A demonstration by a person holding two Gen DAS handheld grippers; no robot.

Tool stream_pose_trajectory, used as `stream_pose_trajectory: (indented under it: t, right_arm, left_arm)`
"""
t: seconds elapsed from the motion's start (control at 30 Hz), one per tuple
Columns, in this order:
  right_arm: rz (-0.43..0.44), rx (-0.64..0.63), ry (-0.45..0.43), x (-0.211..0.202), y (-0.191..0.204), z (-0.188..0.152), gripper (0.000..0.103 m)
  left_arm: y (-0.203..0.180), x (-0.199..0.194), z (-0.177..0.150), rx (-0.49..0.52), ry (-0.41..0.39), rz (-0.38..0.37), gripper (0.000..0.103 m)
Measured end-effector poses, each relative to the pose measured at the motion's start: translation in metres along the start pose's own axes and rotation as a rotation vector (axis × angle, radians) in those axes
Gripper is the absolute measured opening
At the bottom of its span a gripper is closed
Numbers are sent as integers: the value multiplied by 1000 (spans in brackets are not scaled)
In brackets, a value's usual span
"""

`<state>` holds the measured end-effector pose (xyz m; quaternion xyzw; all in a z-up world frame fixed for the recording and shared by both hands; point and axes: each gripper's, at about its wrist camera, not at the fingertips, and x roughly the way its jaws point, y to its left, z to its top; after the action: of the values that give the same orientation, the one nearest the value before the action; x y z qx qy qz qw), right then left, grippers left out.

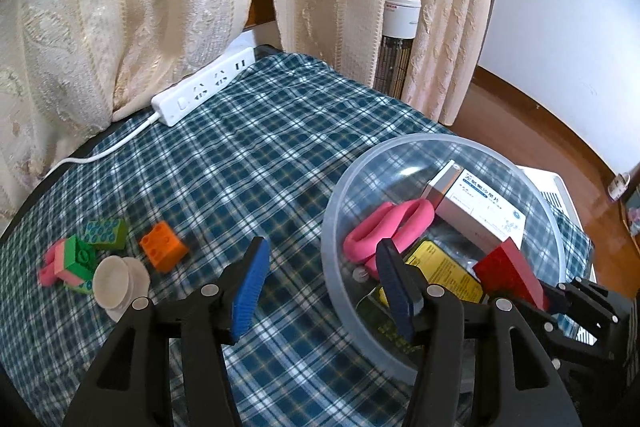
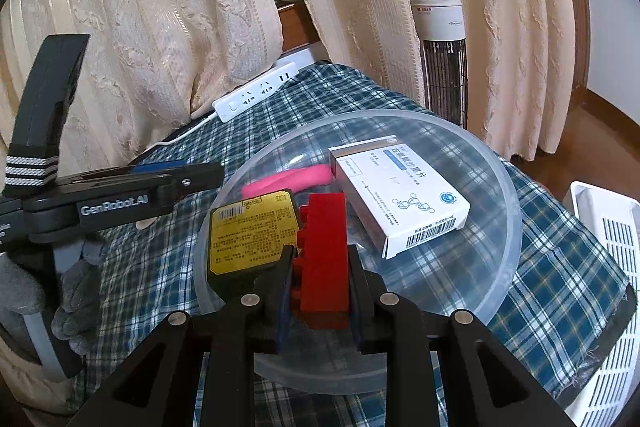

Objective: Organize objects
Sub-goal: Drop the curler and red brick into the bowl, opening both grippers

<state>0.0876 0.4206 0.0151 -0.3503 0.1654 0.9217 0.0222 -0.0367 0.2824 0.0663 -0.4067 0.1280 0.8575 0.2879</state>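
A clear plastic bowl (image 1: 340, 187) (image 2: 508, 187) sits on the checked cloth and holds a white medicine box (image 1: 480, 203) (image 2: 400, 195), a pink loop (image 1: 384, 227) (image 2: 288, 181) and a yellow packet (image 1: 444, 267) (image 2: 252, 235). My right gripper (image 2: 320, 267) is shut on a red brick (image 2: 324, 259) (image 1: 512, 275) above the bowl's near side. My left gripper (image 1: 324, 279) is open and empty at the bowl's left rim. An orange brick (image 1: 164, 245), green bricks (image 1: 106, 233), a pink-green piece (image 1: 64, 263) and a beige suction cup (image 1: 116, 283) lie on the cloth to the left.
A white power strip (image 1: 204, 87) (image 2: 256, 95) with its cable lies at the table's far edge under cream curtains (image 1: 120, 7). A tower heater (image 2: 444, 59) stands behind the table. A white basket (image 2: 612, 267) stands to the right of the table.
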Motion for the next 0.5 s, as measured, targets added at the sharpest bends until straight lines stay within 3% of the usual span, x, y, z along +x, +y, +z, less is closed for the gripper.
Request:
stream_pose_trajectory:
  t: [0.13, 0.5]
  right_arm:
    - [-23, 13, -26, -7, 0, 2, 46]
    - [-32, -10, -58, -19, 17, 6, 48]
  left_arm:
    - [8, -6, -4, -19, -5, 8, 61]
    - [31, -17, -18, -67, -8, 24, 66]
